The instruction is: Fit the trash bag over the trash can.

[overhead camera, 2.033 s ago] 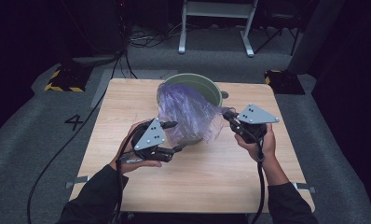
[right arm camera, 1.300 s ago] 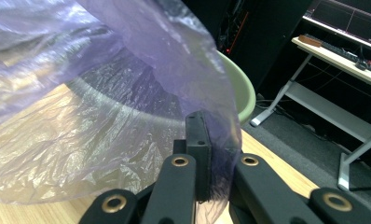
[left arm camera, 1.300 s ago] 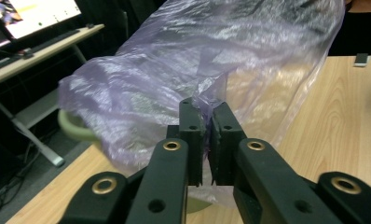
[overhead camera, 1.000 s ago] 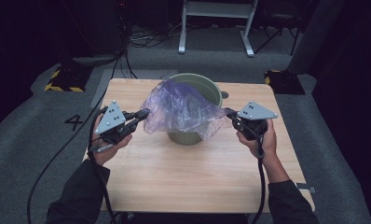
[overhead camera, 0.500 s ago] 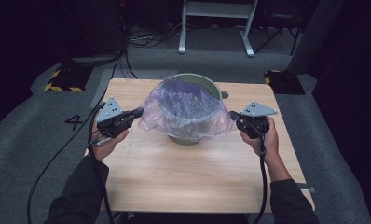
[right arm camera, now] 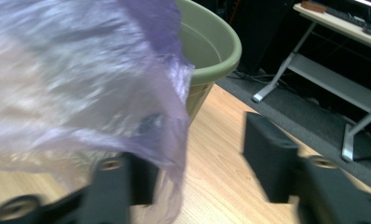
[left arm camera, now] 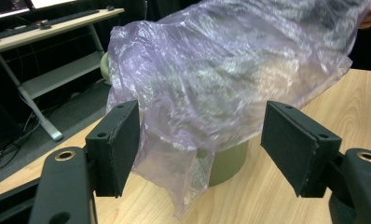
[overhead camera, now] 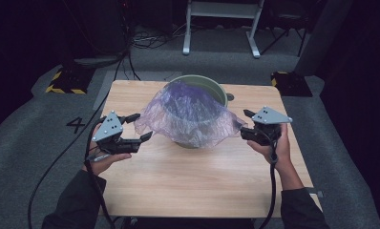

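From above, a purple plastic bag (overhead camera: 190,114) lies draped over a green bucket (overhead camera: 205,86) on the table (overhead camera: 197,183). The left gripper (overhead camera: 140,126) and right gripper (overhead camera: 243,125) have just been opening.

In the left gripper view, the jaws stand apart with the bag's edge (left arm camera: 174,154) loose between them.

In the right gripper view, the jaws are open and the bag (right arm camera: 81,79) hangs over one.

Quantity on surface (overhead camera: 188,186): one green bucket (overhead camera: 212,87), one purple plastic bag (overhead camera: 190,117). Tongs: two, left tongs (overhead camera: 139,127) and right tongs (overhead camera: 244,123). Hands: two.
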{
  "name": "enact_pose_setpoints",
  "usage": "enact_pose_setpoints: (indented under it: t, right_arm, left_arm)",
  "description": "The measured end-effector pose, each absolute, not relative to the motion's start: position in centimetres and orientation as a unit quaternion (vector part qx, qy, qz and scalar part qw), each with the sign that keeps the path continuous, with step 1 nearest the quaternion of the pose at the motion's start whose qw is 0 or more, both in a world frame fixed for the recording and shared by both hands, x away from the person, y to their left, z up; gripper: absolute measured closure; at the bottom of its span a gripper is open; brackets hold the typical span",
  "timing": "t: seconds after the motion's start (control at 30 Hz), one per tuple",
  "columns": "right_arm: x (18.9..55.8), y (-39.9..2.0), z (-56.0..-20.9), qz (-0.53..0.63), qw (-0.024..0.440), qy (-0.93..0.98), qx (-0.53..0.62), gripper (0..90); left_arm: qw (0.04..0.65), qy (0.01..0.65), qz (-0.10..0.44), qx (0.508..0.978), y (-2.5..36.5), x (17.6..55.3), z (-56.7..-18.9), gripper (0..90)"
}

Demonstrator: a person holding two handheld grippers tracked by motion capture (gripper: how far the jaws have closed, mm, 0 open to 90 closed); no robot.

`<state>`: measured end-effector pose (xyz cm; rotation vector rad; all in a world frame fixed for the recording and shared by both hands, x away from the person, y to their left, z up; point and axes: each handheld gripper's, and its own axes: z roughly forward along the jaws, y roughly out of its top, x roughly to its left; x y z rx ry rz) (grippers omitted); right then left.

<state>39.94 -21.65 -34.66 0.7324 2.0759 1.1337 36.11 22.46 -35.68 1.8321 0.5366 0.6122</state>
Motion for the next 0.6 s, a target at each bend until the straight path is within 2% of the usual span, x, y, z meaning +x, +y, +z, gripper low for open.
enact_pose_setpoints:
  t: [0.03, 0.07, 0.27, 0.47, 0.6]
  right_arm:
    - [39.9, -21.7, -34.7, 0.433, 0.327, 0.792, 0.280, 39.6]
    - [39.3, -21.8, -34.7, 0.428, 0.337, 0.796, 0.264, 30.9]
    - [38.0, -22.3, -34.9, 0.439, 0.335, 0.804, 0.221, 22.8]
    - [36.1, -22.0, -33.8, 0.467, 0.361, 0.788, 0.174, 22.8]
    - [35.4, -21.0, -32.7, 0.484, 0.369, 0.779, 0.150, 27.6]
  left_arm:
    - [0.535, 0.229, 0.261, 0.771, 22.5, 36.1, -35.8, 27.8]
    - [0.534, 0.231, 0.256, 0.772, 22.7, 36.2, -36.1, 27.0]
    - [0.528, 0.247, 0.243, 0.775, 23.7, 36.3, -37.5, 24.5]
    - [0.529, 0.253, 0.240, 0.774, 24.0, 36.5, -37.8, 24.2]
    - [0.527, 0.239, 0.249, 0.776, 23.4, 36.3, -37.2, 22.9]
